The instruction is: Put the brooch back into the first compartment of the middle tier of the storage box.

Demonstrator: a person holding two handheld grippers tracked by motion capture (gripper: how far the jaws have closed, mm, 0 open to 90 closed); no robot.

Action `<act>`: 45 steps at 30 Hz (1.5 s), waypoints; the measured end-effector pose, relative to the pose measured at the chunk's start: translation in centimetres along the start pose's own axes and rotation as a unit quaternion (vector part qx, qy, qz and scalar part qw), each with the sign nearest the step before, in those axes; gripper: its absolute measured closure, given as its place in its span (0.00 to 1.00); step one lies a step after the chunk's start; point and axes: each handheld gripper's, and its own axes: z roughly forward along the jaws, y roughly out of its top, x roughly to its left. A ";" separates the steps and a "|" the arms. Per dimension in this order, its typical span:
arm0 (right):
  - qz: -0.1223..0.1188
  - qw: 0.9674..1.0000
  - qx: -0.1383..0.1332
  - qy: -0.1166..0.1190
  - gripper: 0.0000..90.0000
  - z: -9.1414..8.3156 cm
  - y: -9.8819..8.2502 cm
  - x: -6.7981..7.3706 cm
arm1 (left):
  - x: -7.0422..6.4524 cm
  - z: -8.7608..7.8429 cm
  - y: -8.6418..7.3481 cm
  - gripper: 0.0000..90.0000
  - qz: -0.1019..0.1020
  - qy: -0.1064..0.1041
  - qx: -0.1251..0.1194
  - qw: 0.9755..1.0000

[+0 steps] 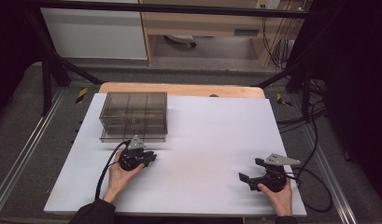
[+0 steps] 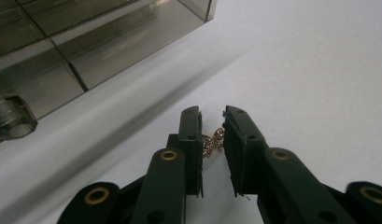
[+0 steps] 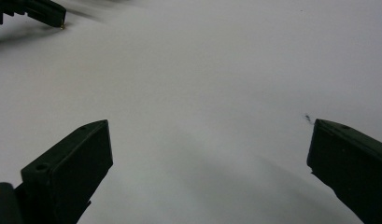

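Two grippers sit low on your white table [image 1: 202, 140]. Your left gripper [image 2: 212, 135] pinches a small gold beaded trinket [image 2: 213, 141] just above the surface; your right gripper [image 3: 209, 154] gapes wide, holding nothing. Beyond stands a smoky drawer box [image 1: 134, 115].

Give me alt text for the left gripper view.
The left gripper has its two black jaws nearly shut around a small gold, beaded piece of jewellery above the white table. A smoky clear drawer box stands upper left.

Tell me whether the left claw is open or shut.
Shut: the left claw has its jaws pressed on a small beaded trinket between them.
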 end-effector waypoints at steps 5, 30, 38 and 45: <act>0.001 1.000 0.000 0.000 0.01 0.0 0.0 0.0 | 0.0 -0.1 0.0 0.89 0.002 0.004 0.005 1.000; 0.000 1.000 0.001 0.001 0.01 0.0 0.0 0.0 | -0.3 -0.3 0.0 0.91 0.005 0.006 0.011 1.000; 0.000 1.000 0.001 0.001 0.01 0.0 0.0 0.0 | -0.3 -0.4 0.0 0.91 0.003 0.008 0.010 1.000; 0.000 1.000 0.001 0.002 0.01 0.0 0.0 0.0 | -0.2 -0.7 0.0 0.91 0.003 0.007 0.004 1.000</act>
